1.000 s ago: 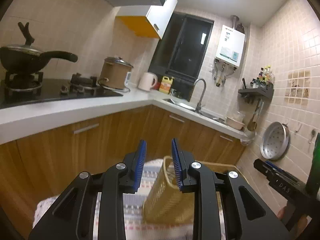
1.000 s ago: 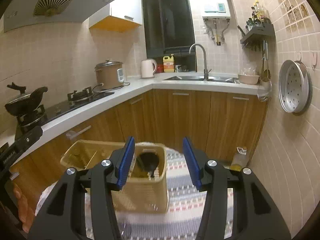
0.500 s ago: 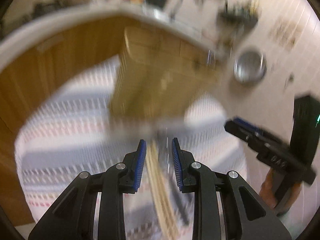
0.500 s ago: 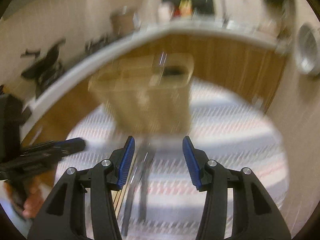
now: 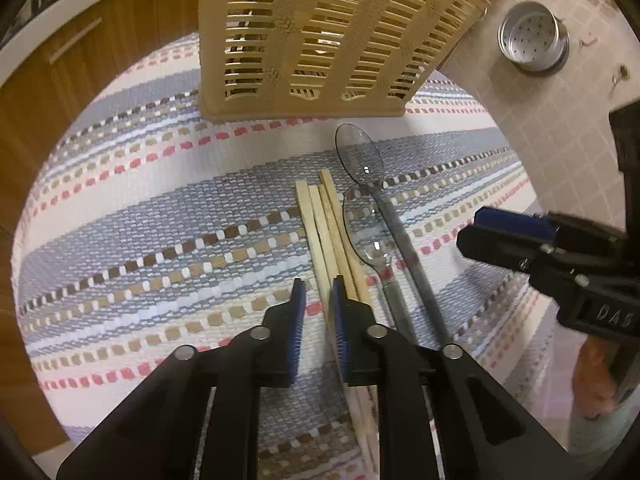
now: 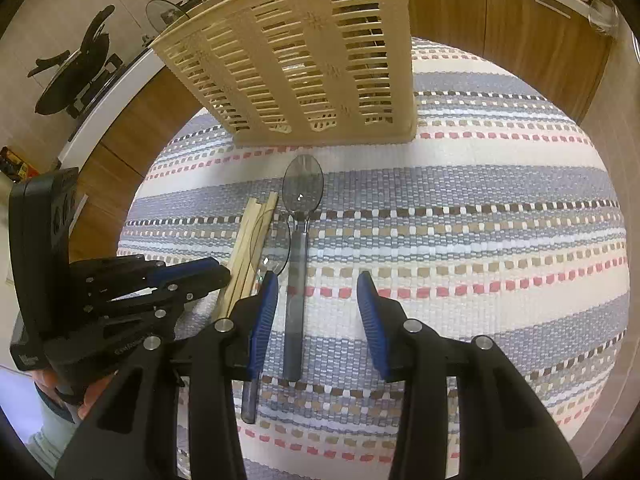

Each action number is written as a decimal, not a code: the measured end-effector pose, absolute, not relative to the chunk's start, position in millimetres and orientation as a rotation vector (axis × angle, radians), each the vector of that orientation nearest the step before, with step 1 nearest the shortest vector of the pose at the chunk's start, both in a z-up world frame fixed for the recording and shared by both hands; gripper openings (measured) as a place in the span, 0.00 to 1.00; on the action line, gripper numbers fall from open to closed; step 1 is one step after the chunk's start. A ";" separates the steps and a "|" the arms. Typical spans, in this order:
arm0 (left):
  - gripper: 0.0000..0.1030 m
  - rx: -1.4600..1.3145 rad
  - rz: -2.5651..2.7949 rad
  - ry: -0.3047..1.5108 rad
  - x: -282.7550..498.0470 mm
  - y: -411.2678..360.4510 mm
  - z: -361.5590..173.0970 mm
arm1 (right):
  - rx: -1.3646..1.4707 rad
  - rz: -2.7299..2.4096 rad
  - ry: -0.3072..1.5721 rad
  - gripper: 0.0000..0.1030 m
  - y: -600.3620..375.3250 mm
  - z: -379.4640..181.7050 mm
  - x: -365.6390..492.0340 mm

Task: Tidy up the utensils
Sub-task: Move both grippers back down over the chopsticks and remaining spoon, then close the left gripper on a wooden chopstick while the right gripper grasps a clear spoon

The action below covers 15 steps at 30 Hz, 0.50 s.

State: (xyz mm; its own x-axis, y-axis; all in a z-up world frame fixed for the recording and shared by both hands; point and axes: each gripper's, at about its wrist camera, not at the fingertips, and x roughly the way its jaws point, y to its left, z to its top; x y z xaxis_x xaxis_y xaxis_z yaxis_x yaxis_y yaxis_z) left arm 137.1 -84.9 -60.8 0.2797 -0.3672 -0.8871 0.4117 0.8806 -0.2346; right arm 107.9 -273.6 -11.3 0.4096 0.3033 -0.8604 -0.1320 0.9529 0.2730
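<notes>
Both grippers point downward, side by side. The left gripper [image 5: 318, 292] has its blue-padded fingers [image 5: 297, 320] parted only narrowly. The right gripper [image 6: 318, 292] holds its fingers [image 6: 370, 320] spread wide apart, gripping nothing.

Cream slatted plastic basket [image 5: 320, 36]; pale wooden chopsticks [image 5: 328, 232]; clear grey-tinted plastic spoons [image 6: 298, 240]; woven cloth [image 6: 480, 240] striped grey, white, red, brown.
</notes>
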 end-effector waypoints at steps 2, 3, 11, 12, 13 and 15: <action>0.09 0.065 -0.519 1.160 136.6 -88.0 -61.0 | 0.171 0.282 1.116 0.37 -272.1 -11.7 109.5; 0.10 0.074 -0.518 1.149 133.1 -92.6 -63.0 | 0.172 0.284 1.118 0.37 -272.6 -11.6 110.9; 0.11 0.194 -0.456 1.087 124.0 -116.9 -62.9 | 0.128 0.233 1.116 0.37 -267.6 -18.4 119.4; 0.11 0.214 -0.448 1.079 122.6 -120.9 -62.8 | 0.116 0.226 1.109 0.37 -266.4 -18.4 119.2; 0.11 0.222 -0.443 1.075 122.4 -123.7 -63.3 | 0.103 0.218 1.102 0.37 -265.7 -17.9 118.5; 0.09 0.225 -0.438 1.069 122.1 -127.7 -64.2 | 0.059 0.190 1.081 0.37 -263.1 -16.0 116.0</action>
